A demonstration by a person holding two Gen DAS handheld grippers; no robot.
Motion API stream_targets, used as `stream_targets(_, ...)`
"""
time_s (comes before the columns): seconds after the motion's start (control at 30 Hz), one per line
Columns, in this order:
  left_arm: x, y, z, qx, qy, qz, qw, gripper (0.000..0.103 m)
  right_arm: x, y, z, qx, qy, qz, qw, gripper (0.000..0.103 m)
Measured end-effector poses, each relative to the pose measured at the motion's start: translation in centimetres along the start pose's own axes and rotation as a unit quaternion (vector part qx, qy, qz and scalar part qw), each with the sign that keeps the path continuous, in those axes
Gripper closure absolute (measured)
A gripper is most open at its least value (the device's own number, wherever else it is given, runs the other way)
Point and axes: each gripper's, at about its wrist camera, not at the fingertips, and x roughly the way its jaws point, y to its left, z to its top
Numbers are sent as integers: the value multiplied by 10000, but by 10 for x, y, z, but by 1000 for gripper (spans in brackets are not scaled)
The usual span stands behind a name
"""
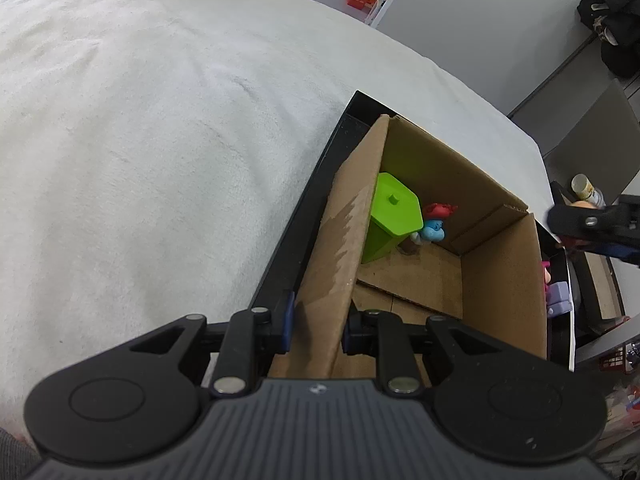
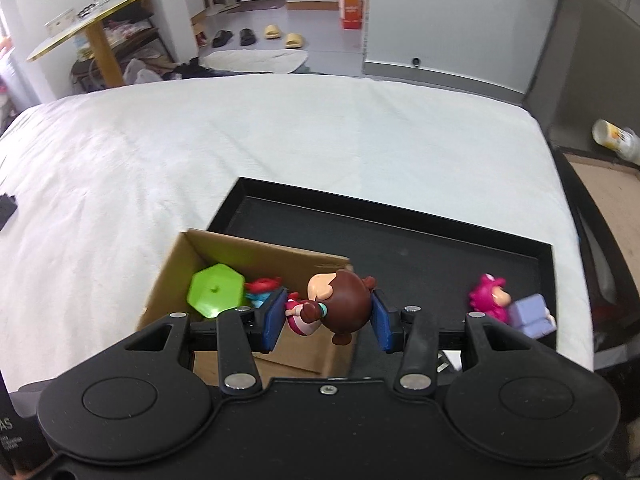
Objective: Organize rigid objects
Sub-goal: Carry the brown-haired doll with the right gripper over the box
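Observation:
A cardboard box [image 1: 424,280] stands in a black tray [image 1: 308,216] on a white cloth. My left gripper [image 1: 318,326] is shut on the box's near left wall. Inside the box are a green hexagonal container [image 1: 390,212] and a small blue and red figure [image 1: 434,224]. In the right wrist view my right gripper [image 2: 326,320] is shut on a brown-haired figurine [image 2: 340,302], held above the right edge of the box [image 2: 256,256]. The green container [image 2: 216,290] shows below it. The right gripper [image 1: 592,228] also appears at the right edge of the left wrist view.
A pink figure [image 2: 490,298] and a lilac block toy [image 2: 534,314] lie in the tray's [image 2: 420,248] right part. The white cloth [image 2: 240,140] spreads far and left. A bottle [image 2: 616,138] lies on a side table beyond the right edge.

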Motion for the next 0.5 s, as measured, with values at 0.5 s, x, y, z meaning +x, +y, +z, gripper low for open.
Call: stream_targets(0.5, 1, 8, 3, -26, 30, -176, 9998, 81, 55, 37, -13, -527, 523, -149, 9971, 58)
